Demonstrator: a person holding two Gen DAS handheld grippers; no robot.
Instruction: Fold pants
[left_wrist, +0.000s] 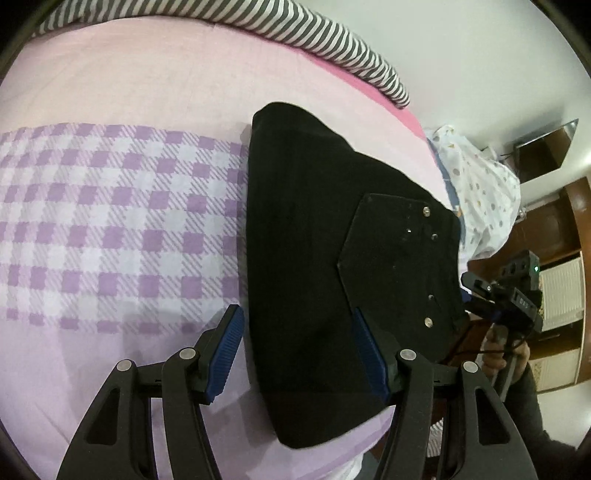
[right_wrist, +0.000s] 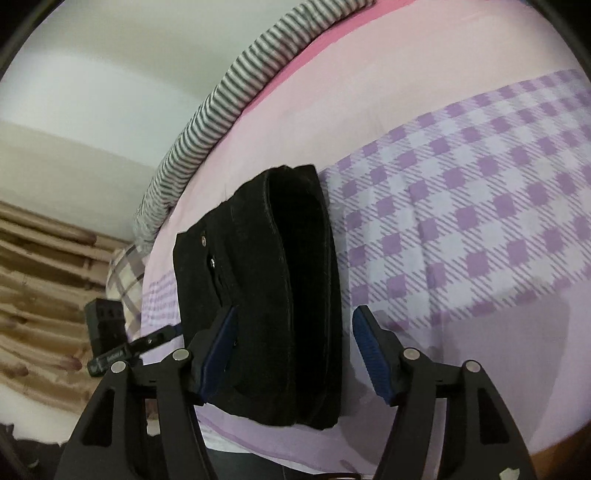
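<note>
1. Lying folded into one compact bundle, a single pair of black pants (left_wrist: 317, 258) rests on the bed sheet (left_wrist: 110, 229), which is pink with one band of purple-and-white checks.
2. One striped pillow (left_wrist: 332, 40) runs along the far edge of the bed; one dotted white cloth (left_wrist: 480, 192) lies past the bundle in the left wrist view.
3. Several metal rivets and one back pocket show on the uppermost layer of the pants.
4. Two grippers are present. The left gripper (left_wrist: 299, 354) has its jaws spread wide; its blue pads (left_wrist: 225, 354) hold nothing. One pad sits over bare sheet just beside the bundle's edge; the other overlaps the black cloth.
5. The right gripper (right_wrist: 299, 354) likewise has its jaws spread apart, empty. The bundle's near end lies between them, its stacked folded edges visible.
6. Each wrist view shows the opposite gripper beyond the pants.
</note>
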